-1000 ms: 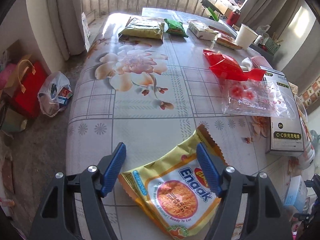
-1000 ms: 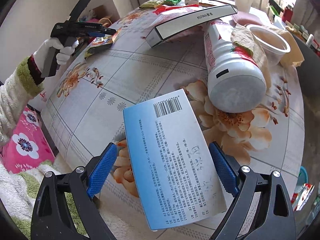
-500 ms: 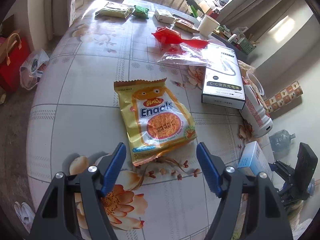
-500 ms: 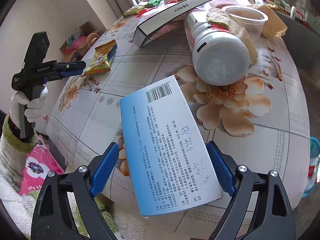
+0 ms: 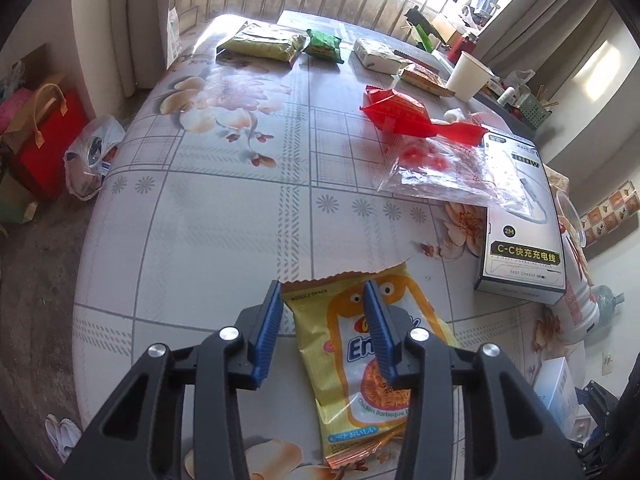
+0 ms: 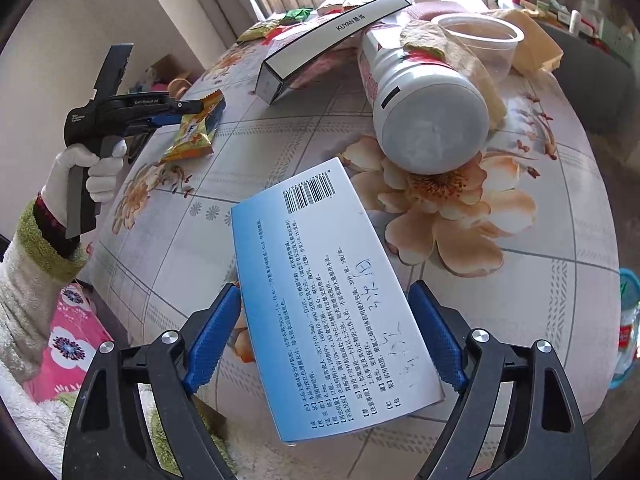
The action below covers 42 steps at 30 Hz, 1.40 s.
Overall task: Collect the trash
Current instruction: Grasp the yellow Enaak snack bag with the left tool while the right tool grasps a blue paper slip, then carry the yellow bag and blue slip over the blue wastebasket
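Left gripper (image 5: 323, 322): jaws partly closed astride top of yellow noodle-snack packet (image 5: 362, 364); firm grip cannot be confirmed. Packet near table (image 5: 224, 232) edge; bare cloth ahead. Right gripper (image 6: 325, 334): jaws wide, flanking blue-white box (image 6: 332, 300), left pad touching. White bottle (image 6: 420, 104) lies beyond.

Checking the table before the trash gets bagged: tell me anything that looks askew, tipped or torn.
The large white bottle lies on its side, base toward the right wrist camera, instead of standing. The long charging-cable box is propped at a tilt on other clutter. The yellow noodle snack packet has a ragged, torn-open top edge.
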Each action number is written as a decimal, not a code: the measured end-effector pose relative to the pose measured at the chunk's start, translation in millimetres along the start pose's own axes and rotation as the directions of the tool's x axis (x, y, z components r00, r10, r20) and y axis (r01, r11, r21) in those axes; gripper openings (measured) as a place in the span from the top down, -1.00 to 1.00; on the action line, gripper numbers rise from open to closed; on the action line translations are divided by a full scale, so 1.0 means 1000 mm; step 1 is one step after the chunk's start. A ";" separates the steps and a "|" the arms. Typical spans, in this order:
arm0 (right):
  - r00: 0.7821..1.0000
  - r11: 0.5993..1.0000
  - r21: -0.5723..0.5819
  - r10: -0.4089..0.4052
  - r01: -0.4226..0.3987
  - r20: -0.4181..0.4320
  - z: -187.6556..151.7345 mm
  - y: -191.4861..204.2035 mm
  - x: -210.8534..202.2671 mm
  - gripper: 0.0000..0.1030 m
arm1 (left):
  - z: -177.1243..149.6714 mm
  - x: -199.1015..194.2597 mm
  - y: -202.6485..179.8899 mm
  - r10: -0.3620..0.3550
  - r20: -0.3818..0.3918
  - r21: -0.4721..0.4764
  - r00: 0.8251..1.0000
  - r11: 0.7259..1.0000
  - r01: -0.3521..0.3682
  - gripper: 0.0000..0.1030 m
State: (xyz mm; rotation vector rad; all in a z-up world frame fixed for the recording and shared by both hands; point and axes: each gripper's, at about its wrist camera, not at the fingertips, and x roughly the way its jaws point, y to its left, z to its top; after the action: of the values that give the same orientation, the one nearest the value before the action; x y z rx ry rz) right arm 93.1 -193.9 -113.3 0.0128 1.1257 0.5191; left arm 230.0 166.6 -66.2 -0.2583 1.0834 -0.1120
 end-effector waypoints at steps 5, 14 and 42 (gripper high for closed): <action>1.000 0.999 -0.028 -0.017 0.017 -0.001 0.003 0.006 0.003 -0.53 | -0.002 0.001 0.001 -0.022 0.005 -0.009 1.000 1.000 0.022 0.55; 0.999 0.998 -0.045 -0.054 0.054 0.004 0.003 0.014 0.005 -0.48 | -0.012 -0.007 -0.014 -0.039 0.049 0.028 0.998 0.999 0.037 0.77; 0.969 0.993 0.091 0.047 -0.070 0.241 -0.009 -0.004 -0.066 -0.41 | -0.035 -0.158 -0.112 -0.271 0.268 0.221 0.924 0.951 0.215 0.90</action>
State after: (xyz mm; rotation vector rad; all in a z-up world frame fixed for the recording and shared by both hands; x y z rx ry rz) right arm 65.6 -226.5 -61.4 0.1908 0.9158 0.4997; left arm 129.3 87.0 82.8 -0.2302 0.7318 -0.3865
